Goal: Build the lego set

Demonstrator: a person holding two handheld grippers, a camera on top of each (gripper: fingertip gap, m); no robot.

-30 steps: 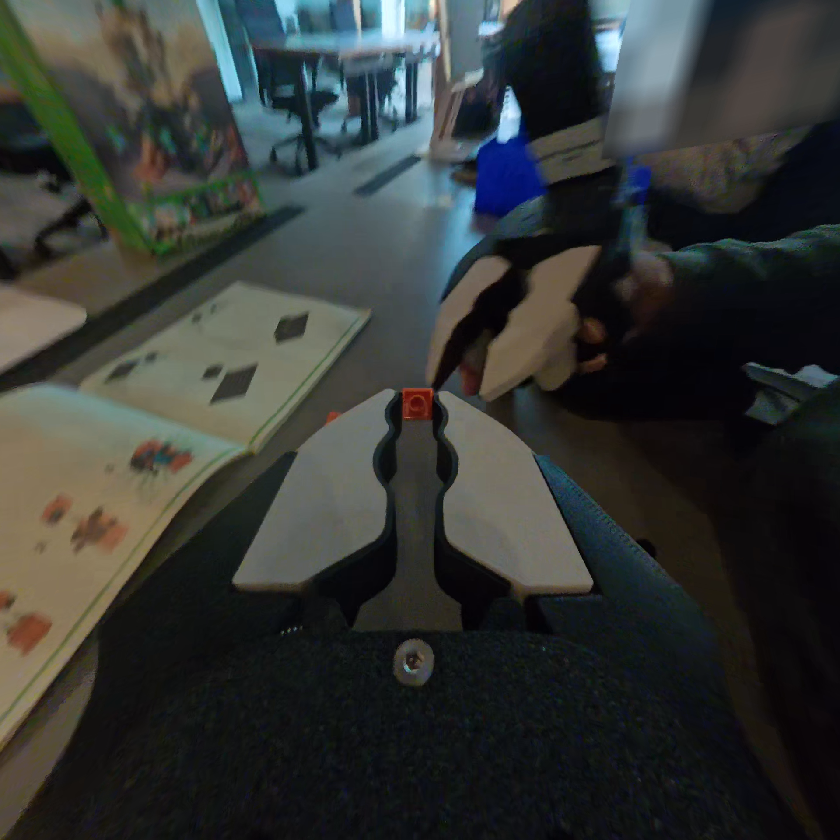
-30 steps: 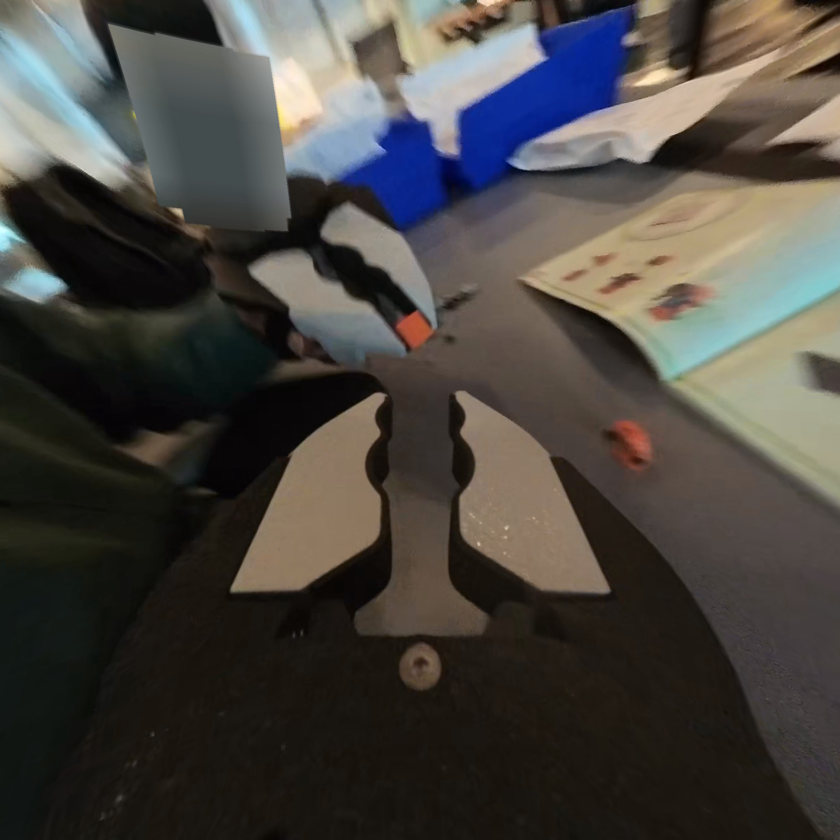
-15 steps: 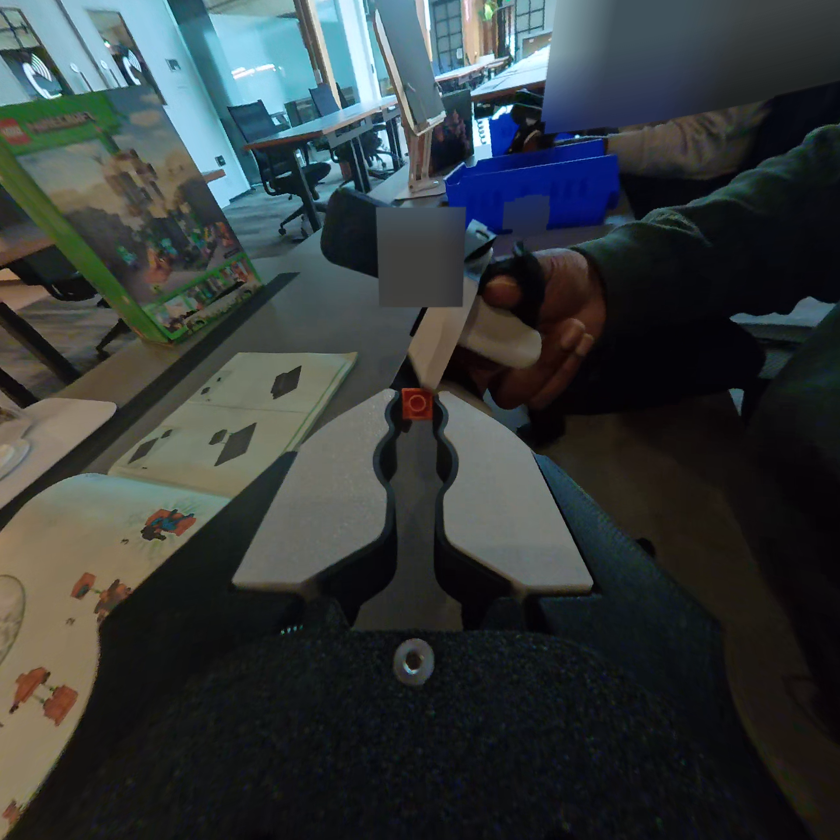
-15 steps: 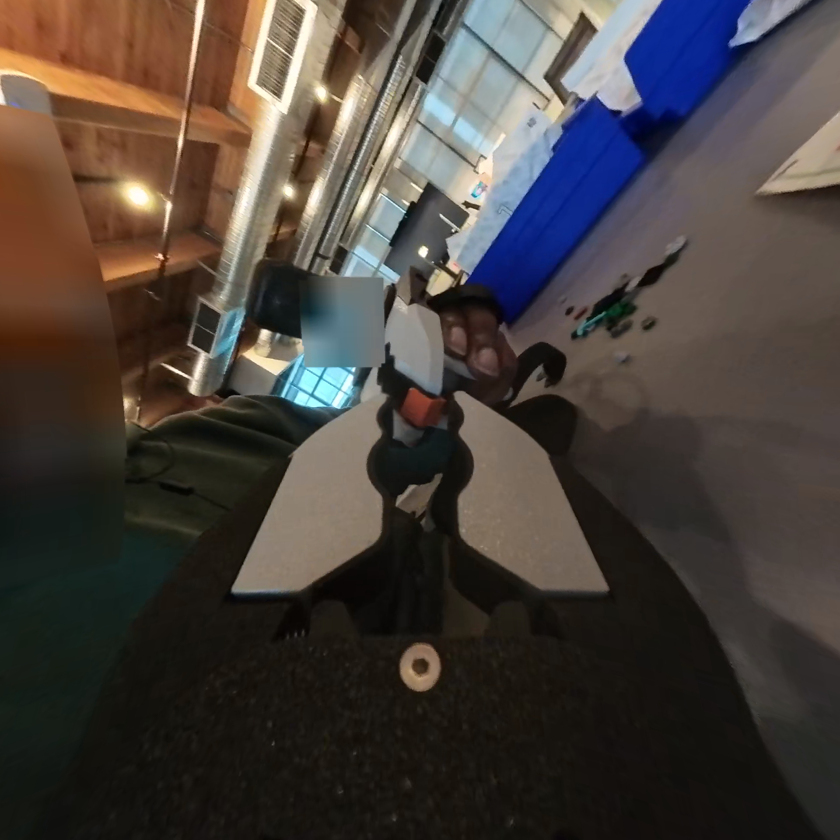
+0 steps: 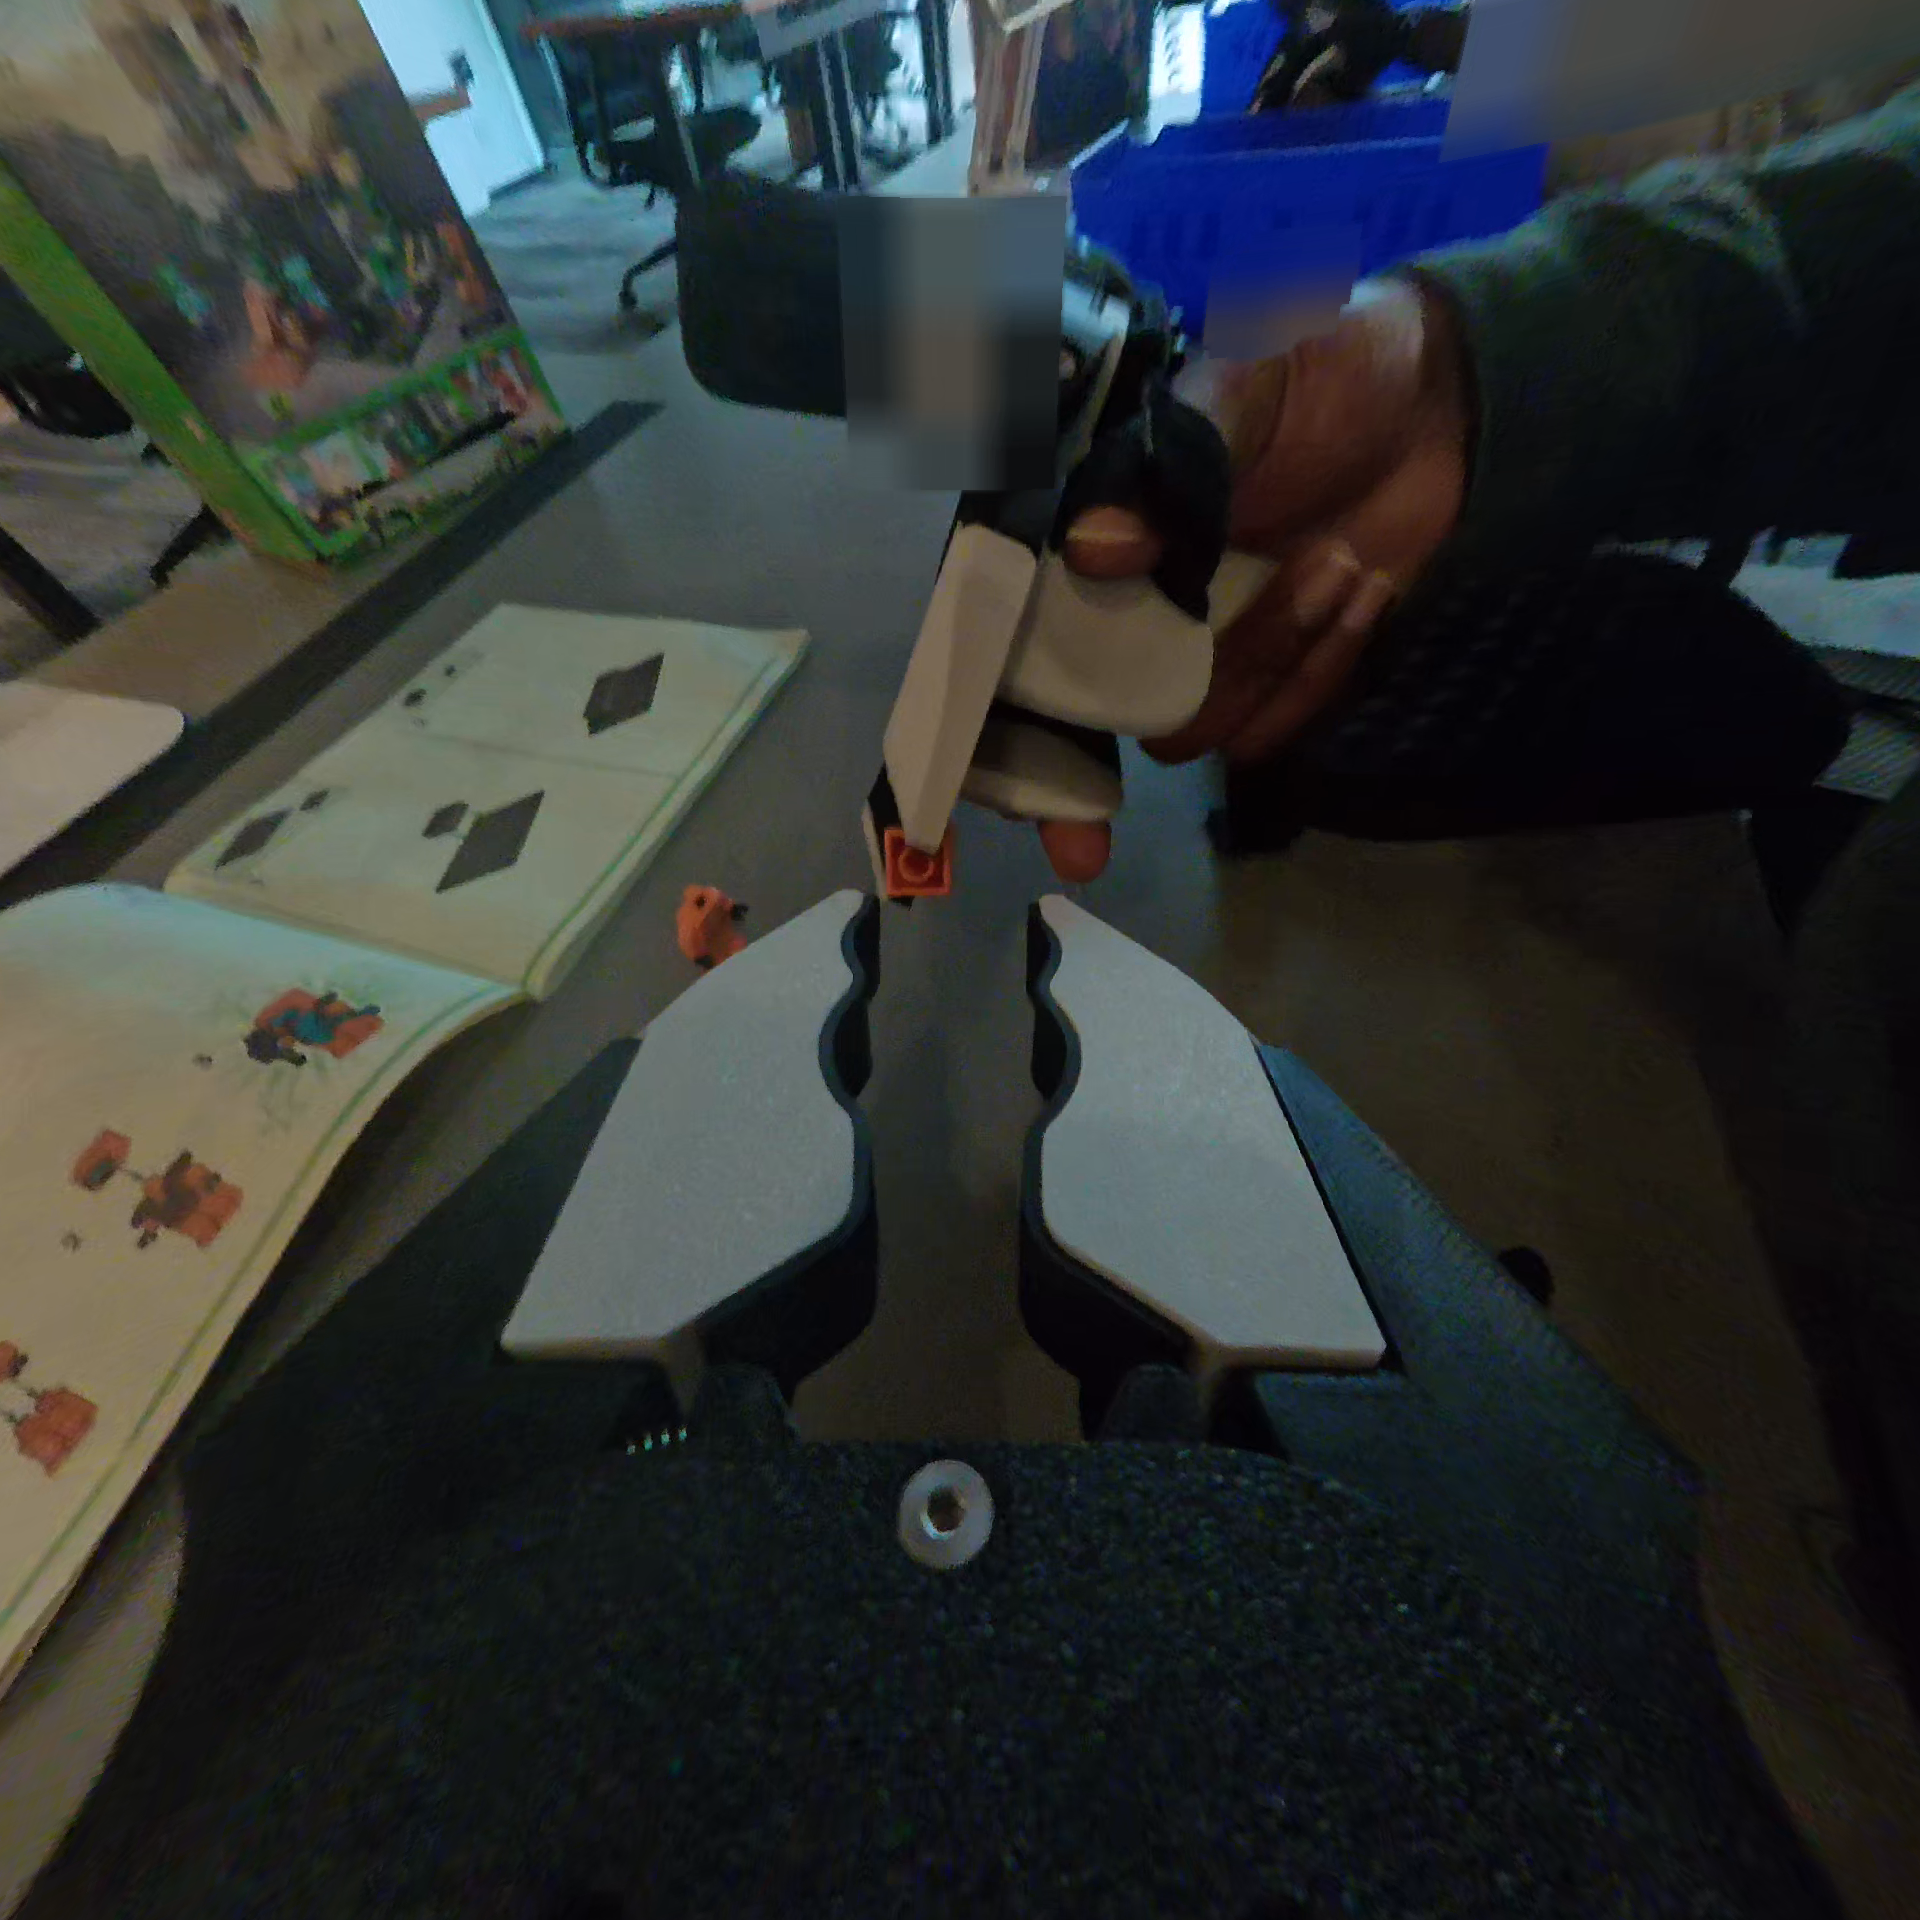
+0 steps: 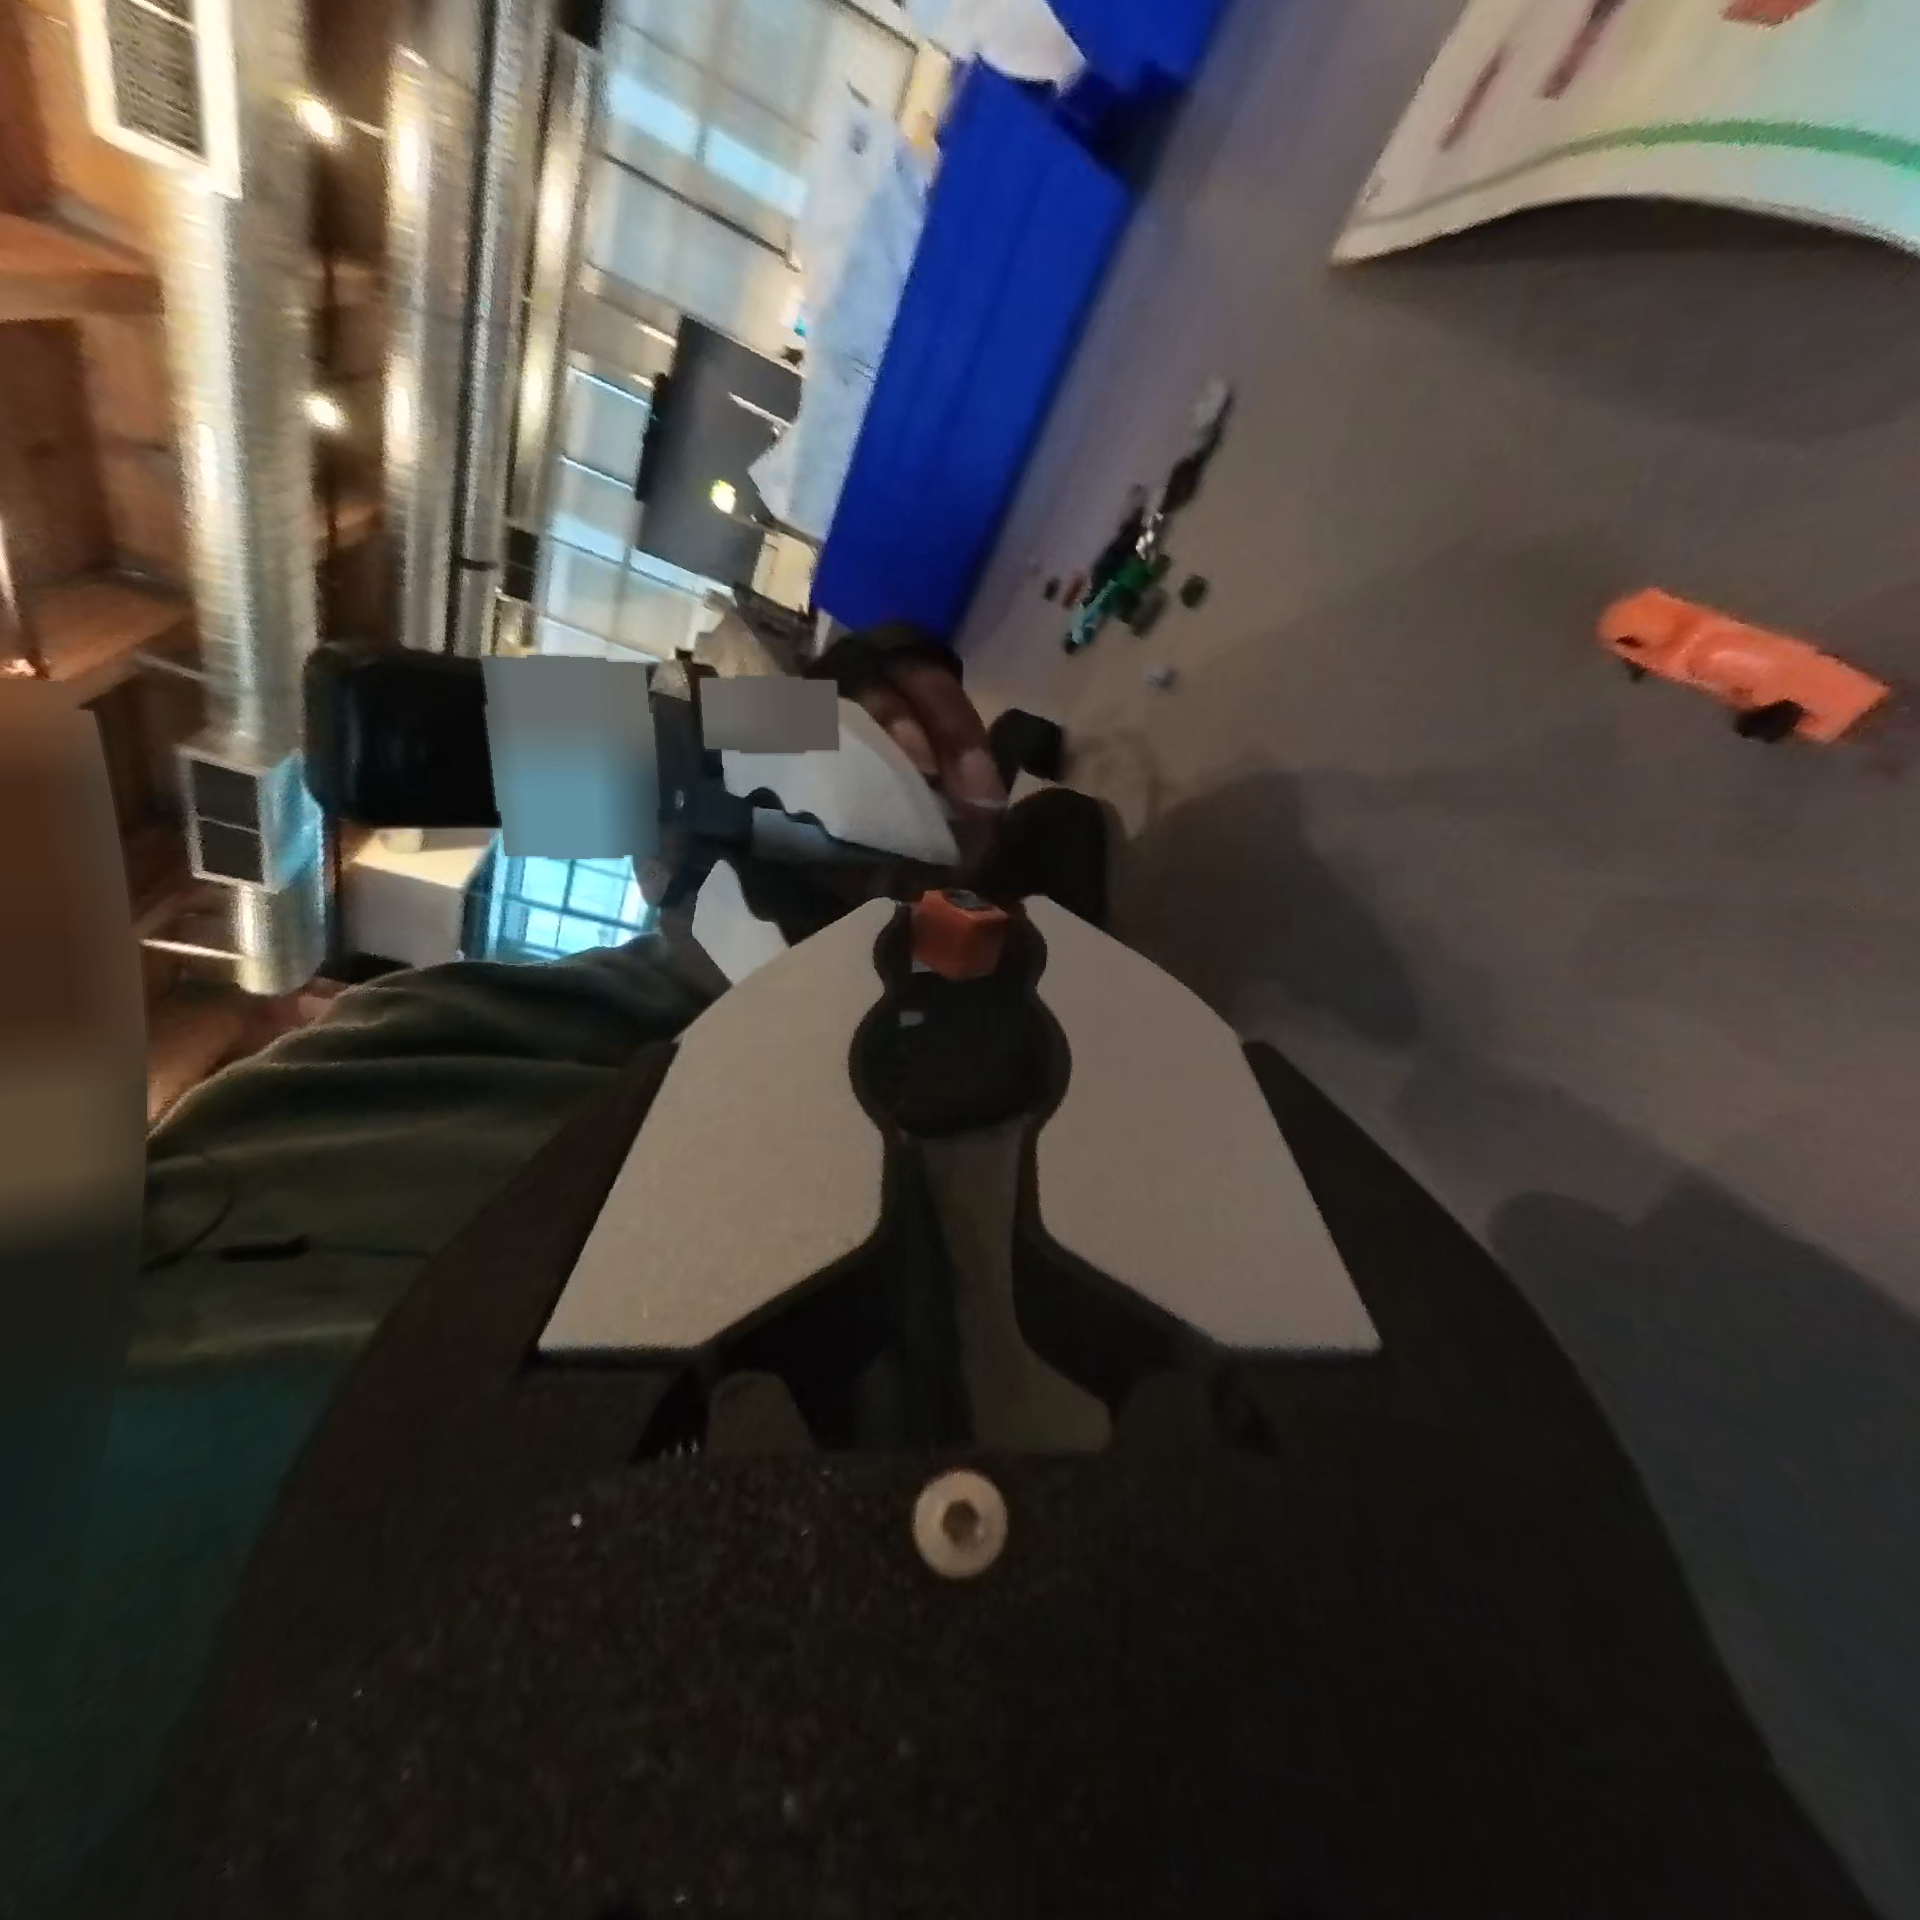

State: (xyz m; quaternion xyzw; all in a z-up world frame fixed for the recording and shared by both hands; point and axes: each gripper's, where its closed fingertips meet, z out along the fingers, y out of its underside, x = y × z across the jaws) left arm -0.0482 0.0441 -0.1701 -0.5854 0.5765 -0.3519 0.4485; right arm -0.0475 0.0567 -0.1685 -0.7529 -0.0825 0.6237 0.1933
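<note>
while the brick (image 5: 918, 862) is pinched at the very tips of the right gripper (image 5: 914, 847), it is held in the air just ahead of the left gripper (image 5: 951, 914), a little left of the gap between its tips. in the right wrist view the same small orange-red brick (image 6: 961, 930) is seen clamped between the closed tips of the right gripper (image 6: 961, 920), one face turned up. in the left wrist view a round stud ring is shown on the face turned toward the camera. the left gripper is parted, with bare table (image 5: 1351, 1039) seen between its jaws and nothing held. the right gripper is grasped by a hand (image 5: 1299, 540) in a dark green sleeve (image 5: 1683, 395), reaching in from the right and pointing down at a slant.

on the table, just left of the left gripper's tip, a small orange piece (image 5: 709, 923) is laid close to the edge of an open booklet (image 5: 499, 779). a second open booklet (image 5: 177, 1122), with pictures of orange builds, is spread at the near left. a green-edged box (image 5: 260, 281) is stood upright beyond them. blue bins (image 5: 1299, 187) are set at the far side, near the sleeve.

in the right wrist view, strongly rolled, an orange build (image 6: 1735, 665) is laid on the grey surface, and a scatter of small dark and green parts (image 6: 1132, 566) is seen near a blue bin (image 6: 987, 343). the left gripper (image 6: 831, 821) is shown beyond the brick; whether they touch cannot be told.
</note>
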